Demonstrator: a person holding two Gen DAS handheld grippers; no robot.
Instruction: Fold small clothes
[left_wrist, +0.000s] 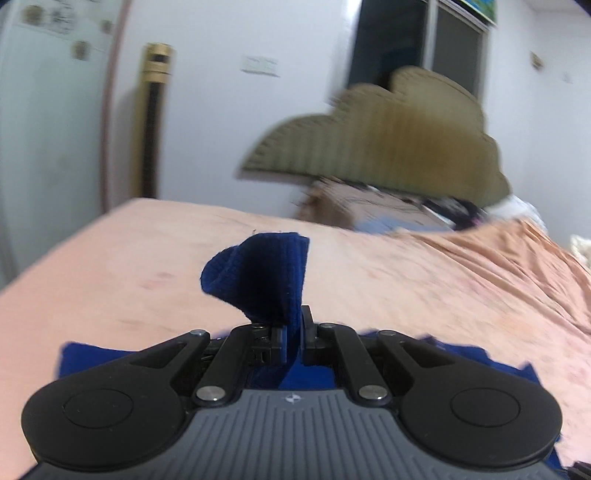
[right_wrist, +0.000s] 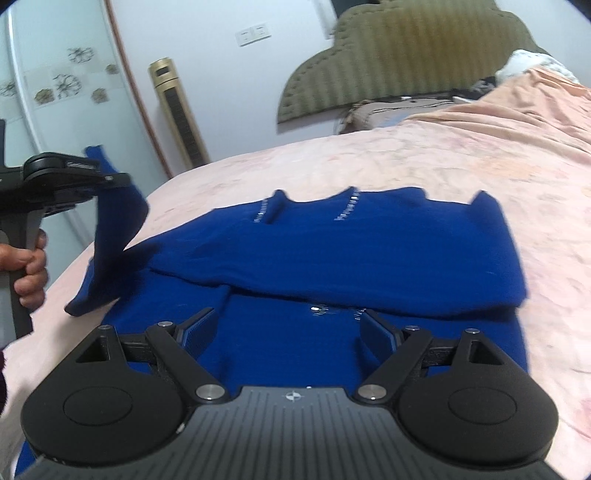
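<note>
Right gripper gapes empty over one blue garment; left gripper pinches seemingly its sleeve.

Each hand-held gripper is matte black with round side housings, silver screws, a ribbed grey body, a small star mark and blue-padded fingers.

Your stock: blue garment – soft knit cloth, matt, small shiny studs | bedsheet – peach cloth, matt, creased | right gripper – matt black plastic, 2 polished metal pivots | headboard – ribbed olive upholstery
</note>
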